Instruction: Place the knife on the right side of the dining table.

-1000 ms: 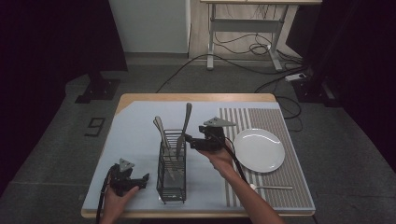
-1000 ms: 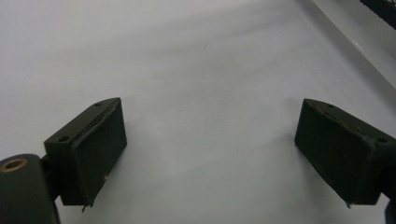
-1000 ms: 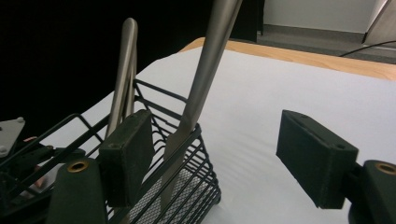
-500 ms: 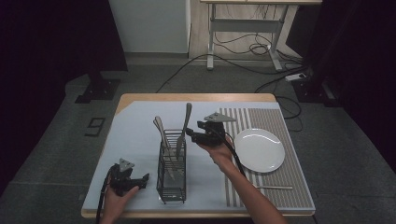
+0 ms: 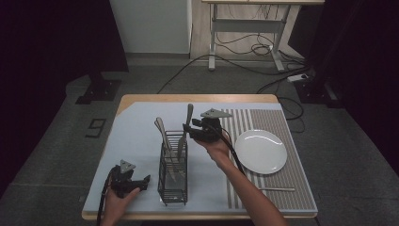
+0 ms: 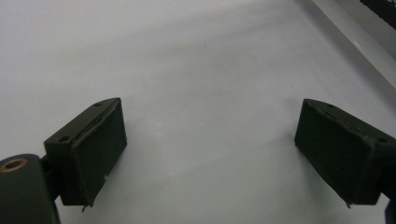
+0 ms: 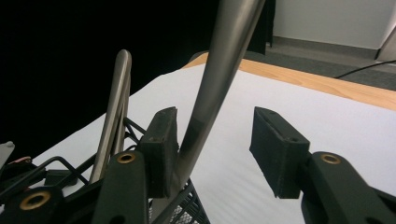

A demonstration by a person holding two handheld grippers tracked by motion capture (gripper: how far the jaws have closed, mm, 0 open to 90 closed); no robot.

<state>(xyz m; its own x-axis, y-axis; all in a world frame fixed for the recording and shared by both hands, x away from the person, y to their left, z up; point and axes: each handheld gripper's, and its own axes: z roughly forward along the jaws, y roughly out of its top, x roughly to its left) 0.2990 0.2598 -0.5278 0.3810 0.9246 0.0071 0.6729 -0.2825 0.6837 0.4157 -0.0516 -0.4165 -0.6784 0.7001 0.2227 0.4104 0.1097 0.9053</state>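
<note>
My right gripper (image 5: pixel 194 133) has the taller utensil handle (image 7: pixel 219 79) between its fingers, not yet pinched.

That handle stands in the wire caddy (image 5: pixel 172 173) at mid-counter (image 5: pixel 141 136), its long axis near upright and tilted a little. In the right gripper view it rests against one finger (image 7: pixel 161 149), with clear space to the other finger (image 7: pixel 275 149), so I judge the fingers wide, holding nothing. A second, shorter handle (image 7: pixel 114 112) stands just beside. My left gripper (image 5: pixel 141 181) rests low on the counter near the caddy, fingers wide and empty. The right is plainly nearer.
</note>
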